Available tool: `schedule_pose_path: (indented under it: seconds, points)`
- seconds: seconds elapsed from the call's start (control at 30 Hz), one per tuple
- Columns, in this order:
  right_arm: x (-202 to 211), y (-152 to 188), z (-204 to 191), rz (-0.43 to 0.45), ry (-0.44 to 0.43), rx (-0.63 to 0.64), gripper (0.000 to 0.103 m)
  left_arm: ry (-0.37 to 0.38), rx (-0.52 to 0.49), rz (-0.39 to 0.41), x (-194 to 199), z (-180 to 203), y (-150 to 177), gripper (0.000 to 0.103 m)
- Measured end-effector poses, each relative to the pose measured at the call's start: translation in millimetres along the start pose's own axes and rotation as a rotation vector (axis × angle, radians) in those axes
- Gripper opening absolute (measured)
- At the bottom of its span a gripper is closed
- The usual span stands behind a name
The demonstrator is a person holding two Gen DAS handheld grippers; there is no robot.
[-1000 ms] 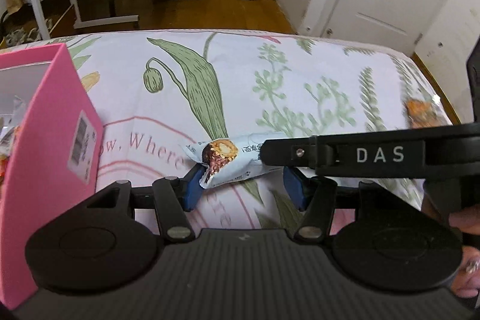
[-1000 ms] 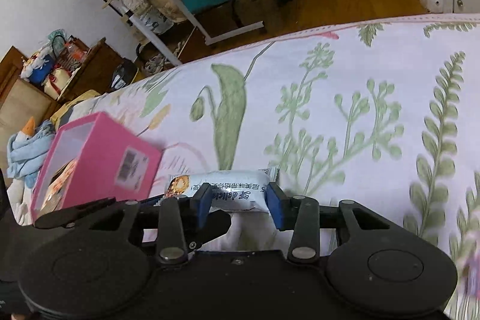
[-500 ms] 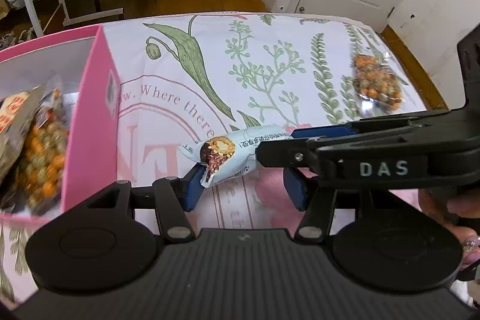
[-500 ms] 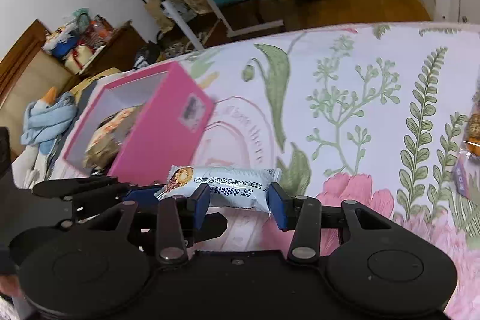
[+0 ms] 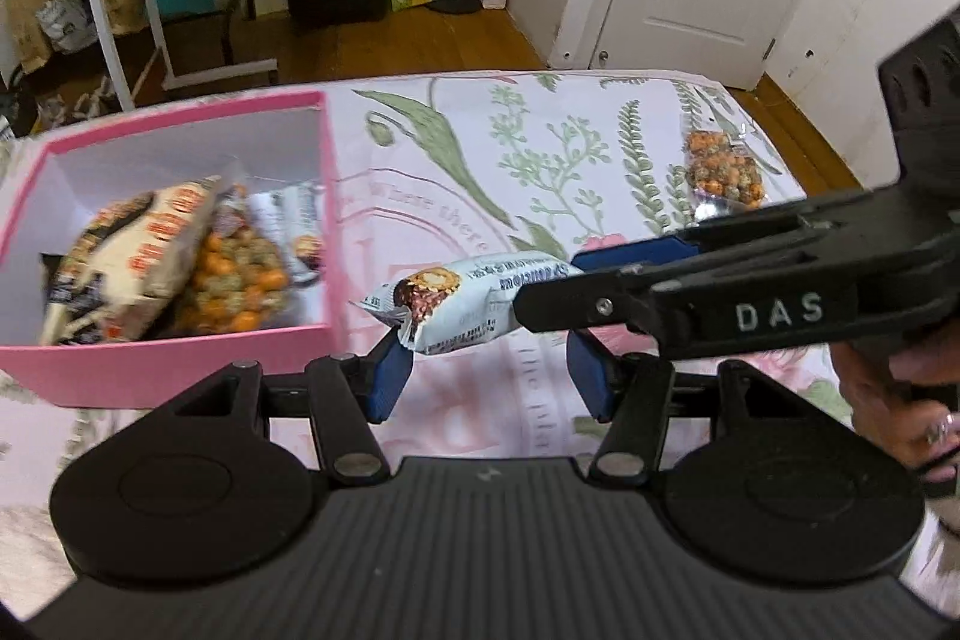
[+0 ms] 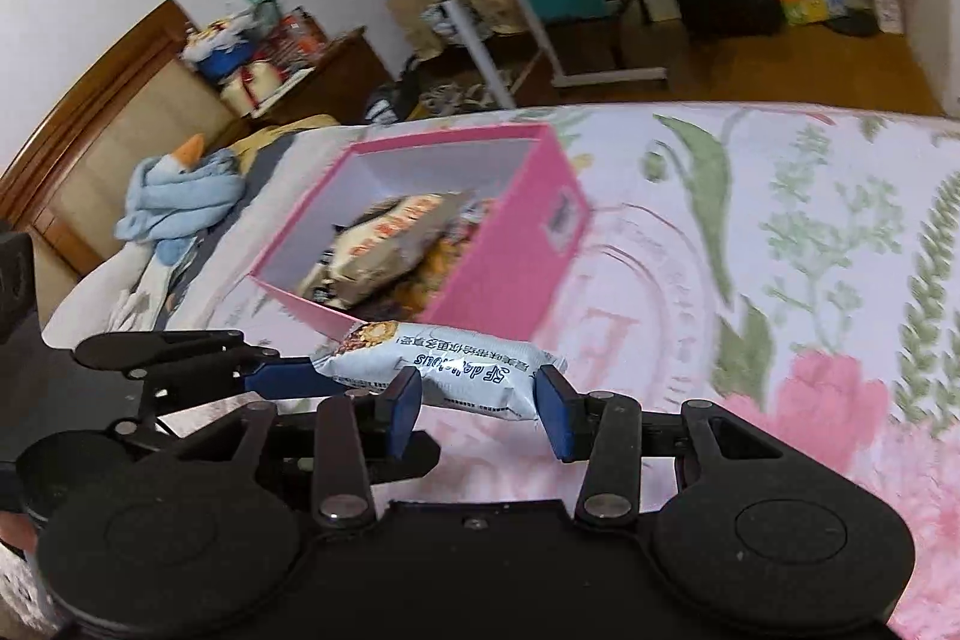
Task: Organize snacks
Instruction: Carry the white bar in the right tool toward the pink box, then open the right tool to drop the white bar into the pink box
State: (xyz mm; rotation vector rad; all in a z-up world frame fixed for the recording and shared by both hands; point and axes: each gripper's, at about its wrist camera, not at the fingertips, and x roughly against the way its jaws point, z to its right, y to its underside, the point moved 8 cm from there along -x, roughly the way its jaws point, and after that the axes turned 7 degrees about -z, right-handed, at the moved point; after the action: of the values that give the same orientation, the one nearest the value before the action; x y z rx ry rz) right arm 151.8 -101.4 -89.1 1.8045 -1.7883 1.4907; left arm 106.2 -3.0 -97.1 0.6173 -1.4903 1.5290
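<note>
Floral bedding, a white bed cover (image 5: 600, 130) printed with green leaves and pink blooms, fills most of both views and carries everything else. On it stands an open pink box (image 5: 327, 196), white inside, with several snack packets lying in a heap on its floor. Just beside the box's near corner and raised above the cover hangs the snack bar (image 5: 474, 304), a pale blue-white wrapper with dark lettering and a picture of a chocolate-coated, nut-filled piece on one end. Its long axis lies across both cameras' lines of sight, roughly level, with the pictured end towards the box. The left gripper (image 5: 489, 376) has its blue fingers (image 5: 390, 379) on either side of the bar's pictured half, and whether they squeeze the wrapper cannot be told. The right gripper (image 6: 480, 409) reaches in from the opposite side; its fingers (image 6: 555, 421) are clamped on the bar's plain end, and the wrapper puckers between them. A hand (image 5: 894, 412) grips the right gripper's handle. Farther off on the cover lies a small clear packet of orange and green snacks (image 5: 723, 172), well apart from the box.
</note>
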Motion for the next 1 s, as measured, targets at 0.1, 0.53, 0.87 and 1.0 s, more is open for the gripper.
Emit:
schedule_pose_path:
  seconds: [0.1, 0.53, 0.87, 1.0]
  points:
    - [-12, -10, -21, -0.007, -0.013, 0.028, 0.048, -0.017, -0.013, 0.012, 16, -17, 0, 0.056]
    - [-77, -73, -60, -0.018, -0.037, 0.227, 0.048, -0.115, 0.09, 0.074, 15, -102, -19, 0.056]
    - [-82, -81, -44, 0.033, -0.012, 0.249, 0.049, -0.079, 0.147, 0.003, -11, -121, -12, 0.058]
    - [-55, -74, -35, 0.064, 0.002, 0.217, 0.049, -0.076, 0.141, 0.0, -6, -118, -13, 0.058]
